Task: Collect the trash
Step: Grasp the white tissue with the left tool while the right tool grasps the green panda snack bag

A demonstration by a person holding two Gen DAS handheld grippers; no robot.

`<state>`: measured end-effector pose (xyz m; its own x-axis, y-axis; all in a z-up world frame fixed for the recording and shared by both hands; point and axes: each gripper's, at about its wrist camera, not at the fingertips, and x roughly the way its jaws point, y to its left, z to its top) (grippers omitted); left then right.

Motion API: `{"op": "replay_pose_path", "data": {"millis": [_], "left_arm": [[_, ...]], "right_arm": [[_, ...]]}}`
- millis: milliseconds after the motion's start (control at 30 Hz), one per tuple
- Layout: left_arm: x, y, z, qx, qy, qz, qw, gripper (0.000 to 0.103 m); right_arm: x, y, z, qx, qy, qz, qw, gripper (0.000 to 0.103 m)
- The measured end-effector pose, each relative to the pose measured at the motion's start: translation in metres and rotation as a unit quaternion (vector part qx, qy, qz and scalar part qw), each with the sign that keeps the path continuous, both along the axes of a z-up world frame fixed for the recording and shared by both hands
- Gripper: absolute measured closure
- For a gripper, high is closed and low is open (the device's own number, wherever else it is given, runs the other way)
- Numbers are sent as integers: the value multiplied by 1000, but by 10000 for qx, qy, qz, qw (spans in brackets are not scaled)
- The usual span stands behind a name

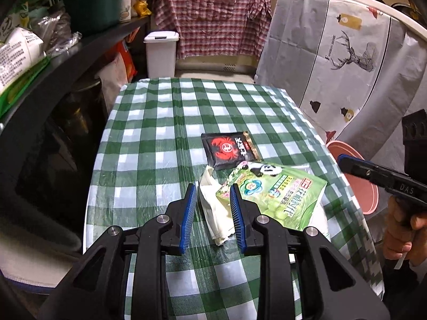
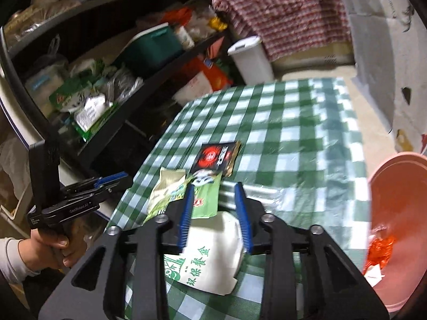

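On the green-checked table [image 1: 160, 133] lies a crumpled cream paper wrapper [image 1: 214, 213]. My left gripper [image 1: 212, 200] hovers open with that wrapper between its blue pads; they do not press on it. Beside it lie a green panda-print bag [image 1: 277, 192] and a black packet with a red emblem [image 1: 229, 149]. A white food box [image 2: 213, 253] with green characters sits at the near table edge, below my right gripper [image 2: 215, 200], which is open above it. The right gripper [image 1: 343, 160] also shows at the right edge of the left wrist view. The left gripper [image 2: 120, 178] is visible at the table's left side.
A pink bin [image 2: 395, 213] stands right of the table with an orange wrapper [image 2: 379, 250] inside. Dark shelves [image 1: 53, 66] packed with packets line the left. A white lidded bin [image 1: 161, 53] stands beyond the table's far end, and a printed sheet [image 1: 333, 66] hangs on the right.
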<state>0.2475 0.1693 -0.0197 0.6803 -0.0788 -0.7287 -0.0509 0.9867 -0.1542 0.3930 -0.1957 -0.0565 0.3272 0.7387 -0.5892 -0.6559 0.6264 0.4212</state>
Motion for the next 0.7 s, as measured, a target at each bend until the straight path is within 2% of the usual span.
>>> {"op": "replay_pose_path", "data": {"millis": [233,367,467,633,700], "left_arm": [[7,9,-12,-146,135,96,9998,77],[12,10,-18,-210,200,84,9995,77],[16,9,-24,-226,275,32,9994,77],[20,3,-32,-213,407,-118,9989,77],[21,-1,-34,-122,475,-170,9987,77]], "right_arm": [[16,17,-25,126,678,139,9975,62],[22,24,-30,201,933,230,9952,62],[22,26,-30,201,937,254,9951,62],[21,29,-30,161,922,345,9950,71],[19,30,-30,136,897,355,9952,78]]}}
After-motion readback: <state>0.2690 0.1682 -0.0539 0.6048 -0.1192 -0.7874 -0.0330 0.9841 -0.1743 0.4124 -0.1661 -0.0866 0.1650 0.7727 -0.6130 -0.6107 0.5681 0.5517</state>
